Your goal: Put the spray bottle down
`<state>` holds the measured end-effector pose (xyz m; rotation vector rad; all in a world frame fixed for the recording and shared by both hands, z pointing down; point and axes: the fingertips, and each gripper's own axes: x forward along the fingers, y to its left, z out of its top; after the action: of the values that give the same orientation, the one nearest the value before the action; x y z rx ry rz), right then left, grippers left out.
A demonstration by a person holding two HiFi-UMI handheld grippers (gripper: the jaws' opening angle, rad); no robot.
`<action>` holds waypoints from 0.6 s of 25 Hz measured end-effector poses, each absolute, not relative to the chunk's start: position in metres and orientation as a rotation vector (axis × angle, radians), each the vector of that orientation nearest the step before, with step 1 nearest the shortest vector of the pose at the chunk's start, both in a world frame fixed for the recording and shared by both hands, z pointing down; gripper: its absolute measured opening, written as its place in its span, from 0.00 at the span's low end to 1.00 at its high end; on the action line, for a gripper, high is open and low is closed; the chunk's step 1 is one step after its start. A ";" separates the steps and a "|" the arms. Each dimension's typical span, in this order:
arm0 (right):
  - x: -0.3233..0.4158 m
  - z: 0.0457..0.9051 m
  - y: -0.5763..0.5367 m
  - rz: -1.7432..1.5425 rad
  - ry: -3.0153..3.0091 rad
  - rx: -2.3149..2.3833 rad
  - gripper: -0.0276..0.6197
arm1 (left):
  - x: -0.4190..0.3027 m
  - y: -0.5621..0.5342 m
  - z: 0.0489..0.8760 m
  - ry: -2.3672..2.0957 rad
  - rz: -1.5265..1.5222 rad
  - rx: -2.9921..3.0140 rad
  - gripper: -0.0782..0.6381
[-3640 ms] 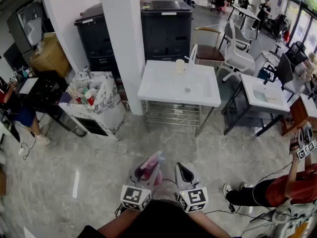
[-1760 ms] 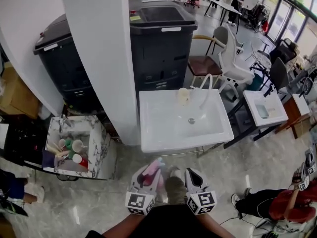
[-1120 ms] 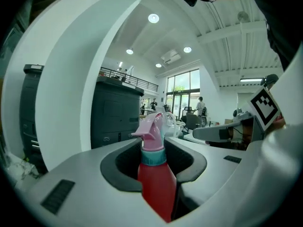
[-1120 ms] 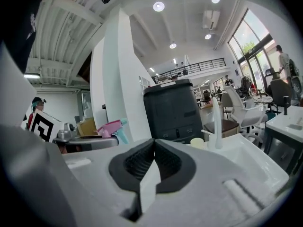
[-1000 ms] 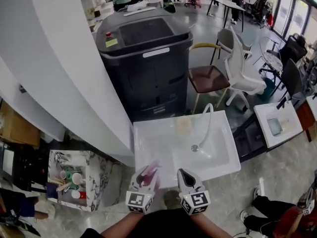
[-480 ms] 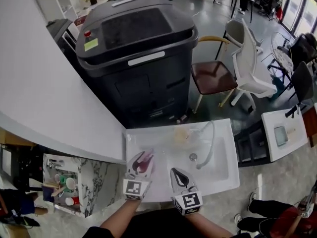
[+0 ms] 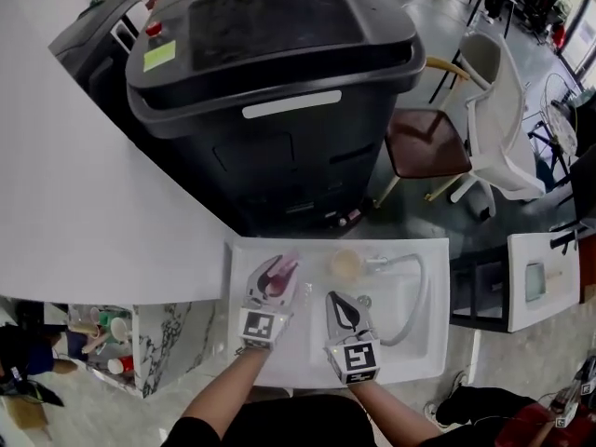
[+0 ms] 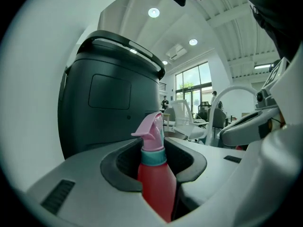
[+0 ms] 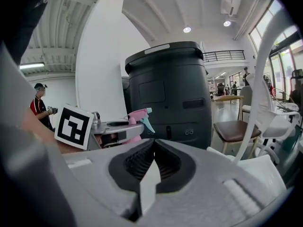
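Observation:
The spray bottle (image 8: 154, 183) has a red body, a teal collar and a pink trigger head. It stands upright between the pads of my left gripper (image 8: 154, 161), which is shut on it. In the head view the left gripper (image 7: 273, 273) holds the bottle (image 7: 276, 277) above the left part of the white sink table (image 7: 279, 366). Just to its right, my right gripper (image 7: 342, 307) hangs over the basin. Its jaws are shut with nothing between them, as the right gripper view (image 9: 154, 144) shows. That view also catches the bottle's pink head (image 9: 137, 116) at the left.
A pale cup (image 7: 345, 265) stands at the sink's back edge, beside a curved white faucet hose (image 7: 416, 291). A large dark machine (image 7: 279, 82) stands right behind the sink. A white pillar (image 7: 84, 184) is at the left, with a brown chair (image 7: 426, 147) and a white chair (image 7: 503, 124) at the right.
Both grippers have travelled forward and a little down, from in front of the sink table to above it. The left one still holds the bottle, and the right one stays shut.

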<state>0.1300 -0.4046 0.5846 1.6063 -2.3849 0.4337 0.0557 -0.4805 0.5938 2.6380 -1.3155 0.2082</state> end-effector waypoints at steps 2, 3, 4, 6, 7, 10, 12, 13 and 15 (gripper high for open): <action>0.131 0.590 -0.414 0.440 -2.386 1.598 0.04 | 0.057 -0.495 0.609 -1.326 0.200 2.655 0.33; 0.130 0.593 -0.418 0.438 -2.388 1.589 0.04 | 0.059 -0.501 0.617 -1.326 0.195 2.672 0.33; 0.128 0.595 -0.421 0.438 -2.389 1.580 0.04 | 0.062 -0.506 0.622 -1.324 0.179 2.670 0.33; 0.126 0.598 -0.425 0.451 -2.392 1.572 0.04 | 0.070 -0.514 0.624 -1.324 0.148 2.644 0.33; 0.125 0.600 -0.426 0.461 -2.392 1.571 0.04 | 0.073 -0.518 0.629 -1.326 0.151 2.654 0.33; 0.124 0.606 -0.429 0.480 -2.387 1.569 0.04 | 0.083 -0.530 0.643 -1.336 0.205 2.692 0.33; 0.124 0.610 -0.431 0.484 -2.385 1.557 0.04 | 0.089 -0.536 0.651 -1.342 0.232 2.677 0.33; 0.124 0.611 -0.431 0.486 -2.385 1.549 0.04 | 0.091 -0.539 0.653 -1.347 0.236 2.674 0.33; 0.123 0.612 -0.430 0.492 -2.387 1.536 0.04 | 0.095 -0.540 0.653 -1.356 0.217 2.655 0.33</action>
<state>0.1228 -0.4304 0.6124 1.5359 -2.3865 0.4916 0.0954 -0.5398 0.6527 2.6546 -1.3556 0.2166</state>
